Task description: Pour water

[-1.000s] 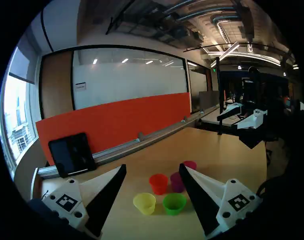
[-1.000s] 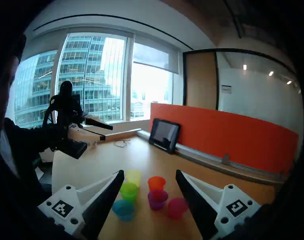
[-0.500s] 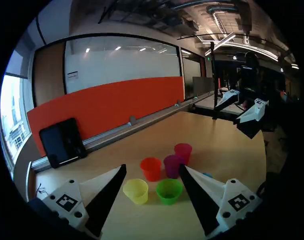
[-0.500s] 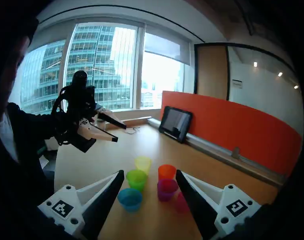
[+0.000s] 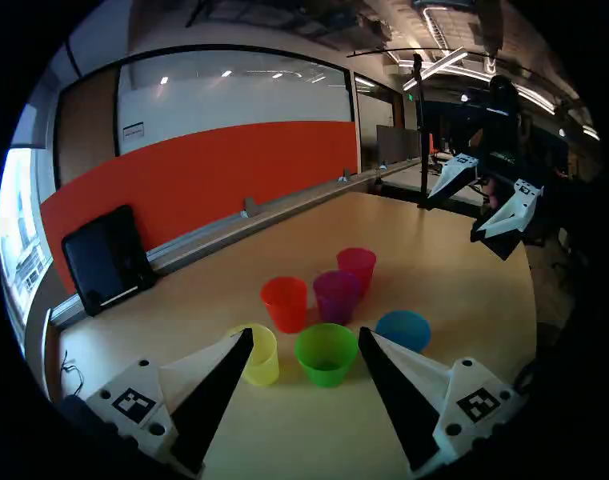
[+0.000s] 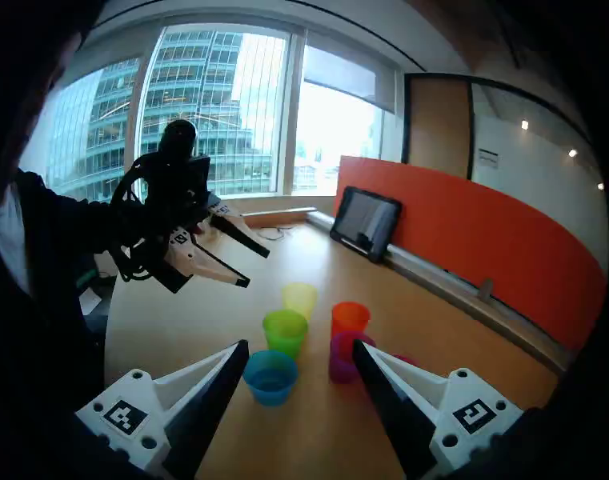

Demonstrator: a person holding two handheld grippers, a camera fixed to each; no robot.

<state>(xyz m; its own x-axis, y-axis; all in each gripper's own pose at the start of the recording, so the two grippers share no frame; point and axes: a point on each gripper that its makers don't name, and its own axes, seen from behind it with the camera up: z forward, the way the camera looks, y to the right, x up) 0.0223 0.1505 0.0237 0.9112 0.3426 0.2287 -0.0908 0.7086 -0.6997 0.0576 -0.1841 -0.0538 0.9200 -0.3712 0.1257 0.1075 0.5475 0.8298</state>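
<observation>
Both tongs are spread wide with nothing between their fingers. From the left gripper view, my left tongs (image 5: 304, 334) hang above the wooden table (image 5: 464, 304), and the cluster of six plastic cups sits just ahead of the fingertips. The green cup (image 5: 326, 354) is right in the gap between the two fingers. The yellow cup (image 5: 260, 356) is partly behind the tip of the left finger, and the blue cup (image 5: 403, 330) is just past the tip of the right finger. Farther out from the gap stand the red cup (image 5: 285, 302), the purple cup (image 5: 337, 294) and the pink cup (image 5: 357, 268), packed close together. I cannot tell whether any cup has water in it.

My right tongs (image 6: 298, 346) are likewise above the table. In the right gripper view the blue cup is nearest, just ahead of the left finger's tip, and the purple cup is beside the right finger's tip. A dark tablet (image 5: 104, 260) leans on the orange partition (image 5: 200, 176), well beyond the cups and off to the left of the left tongs.
</observation>
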